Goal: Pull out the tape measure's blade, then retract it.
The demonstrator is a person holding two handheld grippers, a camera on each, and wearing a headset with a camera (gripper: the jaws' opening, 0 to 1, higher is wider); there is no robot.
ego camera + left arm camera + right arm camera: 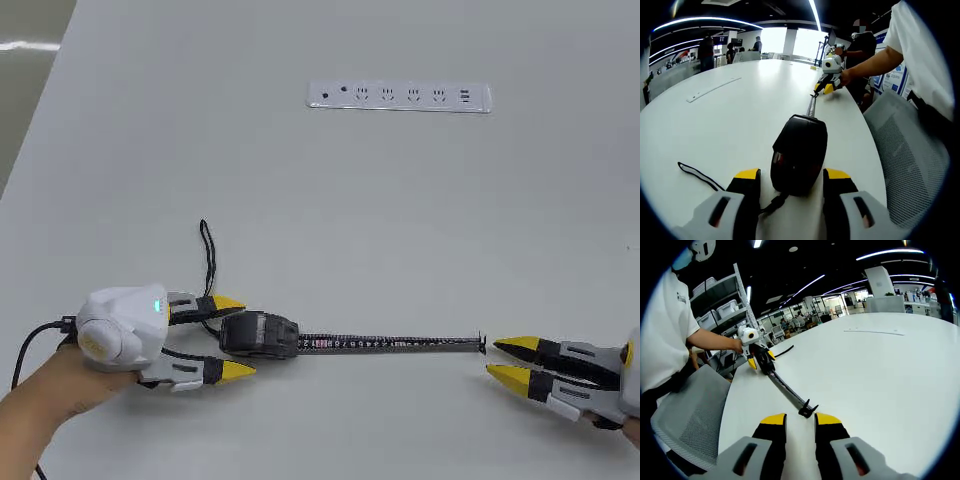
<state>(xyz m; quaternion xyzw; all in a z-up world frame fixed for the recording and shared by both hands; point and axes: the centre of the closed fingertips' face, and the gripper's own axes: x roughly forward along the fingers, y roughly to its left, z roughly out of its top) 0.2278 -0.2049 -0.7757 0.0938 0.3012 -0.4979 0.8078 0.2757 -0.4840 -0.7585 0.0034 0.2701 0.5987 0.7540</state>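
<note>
Item: tape measure (259,334), black case, lying on a white table (300,190) near the person's edge, toward the left of the head view. Blade (390,343): drawn out flat along the tabletop to the right, markings facing up, ending in a small hook (481,343). Strap (207,250): thin black loop running from the back of the case, lying slack on the table beyond the left gripper. Left gripper (245,336): yellow-tipped jaws spread wide, one on either side of the rear of the case. A little table shows between each tip and the case in the head view, and in the left gripper view the case sits between the two tips (792,174). It is held by a hand (50,390) at the lower left. Right gripper (494,357): at the far right, jaws only narrowly apart with nothing between them. The hook lies just ahead of its tips (800,417) and is not pinched; whether it touches a tip cannot be told. Power strip (399,96): white, several sockets, lying flat at the far side of the table, well apart from the tape measure. Chair (687,415): grey mesh, beside the table edge in the right gripper view.
</note>
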